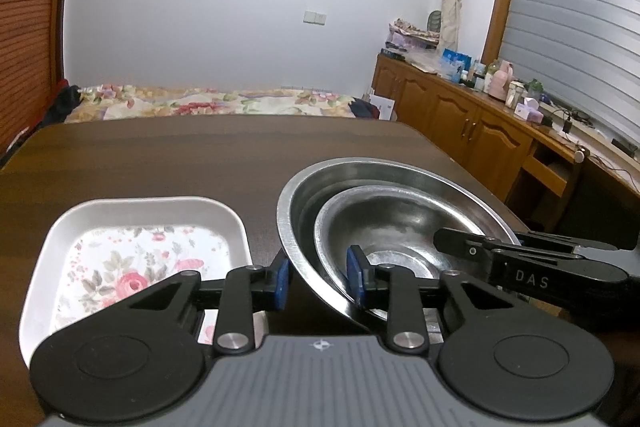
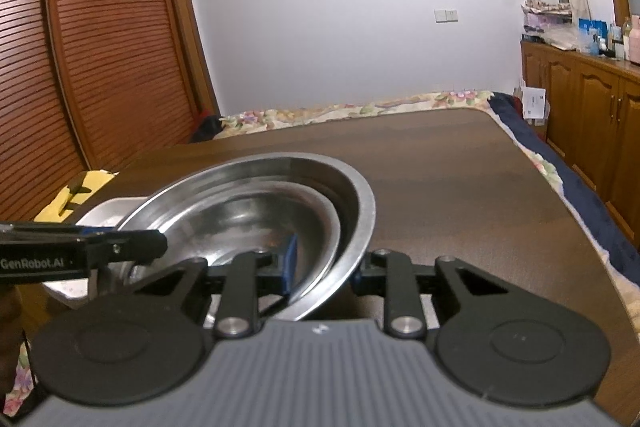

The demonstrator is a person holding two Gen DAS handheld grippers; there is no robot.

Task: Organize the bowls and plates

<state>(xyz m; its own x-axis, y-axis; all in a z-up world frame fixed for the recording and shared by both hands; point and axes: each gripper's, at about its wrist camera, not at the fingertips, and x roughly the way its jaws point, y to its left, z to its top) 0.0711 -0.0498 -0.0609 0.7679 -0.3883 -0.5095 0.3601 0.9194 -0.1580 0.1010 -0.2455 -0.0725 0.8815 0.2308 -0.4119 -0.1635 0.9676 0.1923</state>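
Note:
Two steel bowls sit nested on the dark wooden table (image 1: 192,155): a large bowl (image 1: 298,199) with a smaller bowl (image 1: 400,219) inside it. My left gripper (image 1: 319,279) grips their near left wall, one blue pad outside the large bowl and one inside the small one. My right gripper (image 2: 325,267) holds the opposite wall of the large bowl (image 2: 356,199) and small bowl (image 2: 240,211) the same way; its outer pad is hidden behind the rim. Each gripper's fingers also reach into the other's view. I cannot tell whether the bowls rest on the table.
A white rectangular dish (image 1: 140,207) with a rose pattern lies just left of the bowls. A yellow object (image 2: 84,187) sits at the table's far left corner. Beyond the table are a bed with a floral cover (image 1: 208,103) and wooden cabinets (image 1: 452,115).

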